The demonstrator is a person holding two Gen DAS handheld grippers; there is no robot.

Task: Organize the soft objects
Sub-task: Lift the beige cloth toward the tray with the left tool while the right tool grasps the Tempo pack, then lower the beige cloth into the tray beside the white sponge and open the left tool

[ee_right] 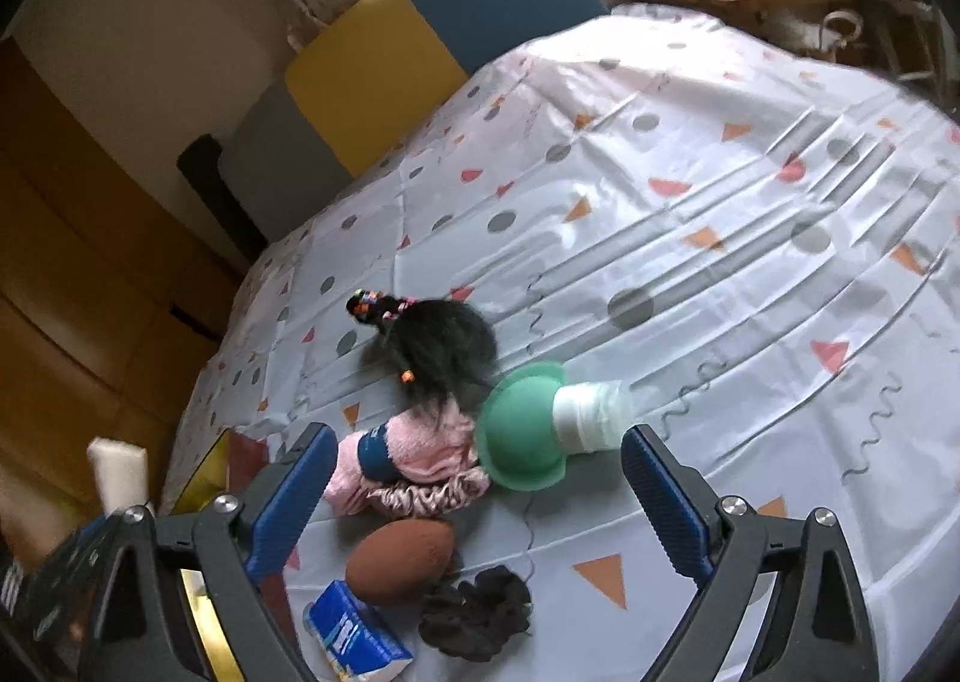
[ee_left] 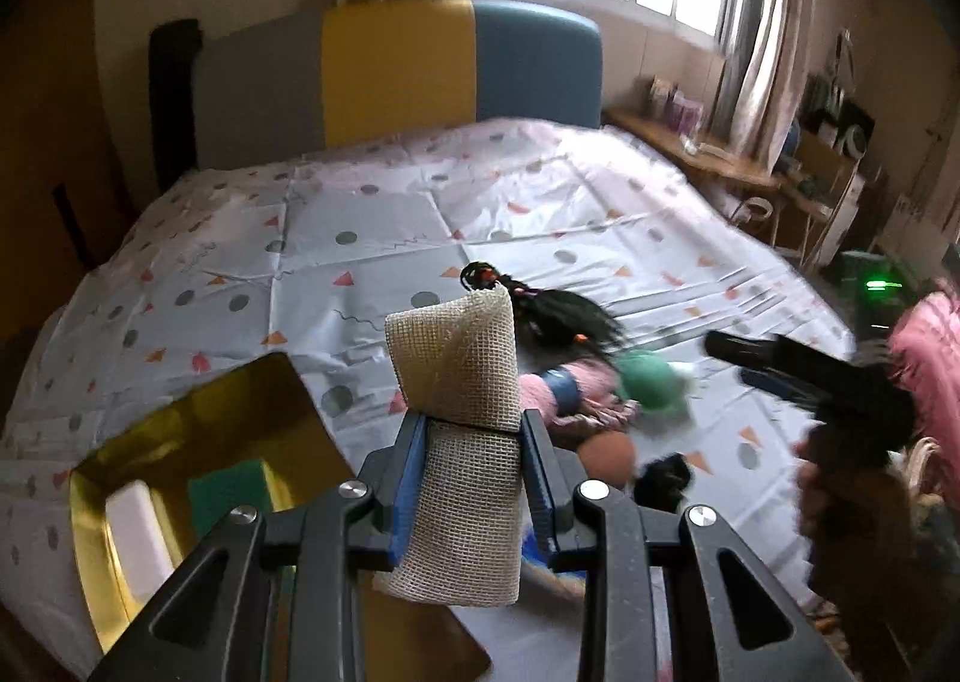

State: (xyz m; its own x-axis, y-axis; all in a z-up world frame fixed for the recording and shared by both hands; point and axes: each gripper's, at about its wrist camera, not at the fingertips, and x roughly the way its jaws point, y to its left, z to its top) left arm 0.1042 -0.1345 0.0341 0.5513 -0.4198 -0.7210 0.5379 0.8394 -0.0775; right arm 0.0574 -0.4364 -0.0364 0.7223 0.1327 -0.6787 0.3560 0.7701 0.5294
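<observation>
Left wrist view is showing the left gripper (ee_left: pixel 474 478) clamping a beige mesh cloth (ee_left: pixel 462 382) between its fingers, above the near edge of the bed (ee_left: pixel 372 214) and just beside the gold tray (ee_left: pixel 144 442), where a white piece and a green piece are already lying. The cloth is standing tall and folding over at the top, so I think it is risking to slip out or to land half over the tray rim if the jaws are letting go too early. Right wrist view is showing the right gripper (ee_right: pixel 474 490) with its fingers wide apart and holding nothing, hovering over the pile near the same edge: a black wig (ee_right: pixel 438 346), a pink towel (ee_right: pixel 414 448), a green cap (ee_right: pixel 525 430), a brown sponge (ee_right: pixel 399 562), a black scrunchie (ee_right: pixel 477 613) and a blue packet (ee_right: pixel 354 637). These things are touching each other, so a closing grip is perhaps catching two at once or pinching the sheet. The blue packet is carrying white printing, but it is too blurred to read; no other writing is legible.
</observation>
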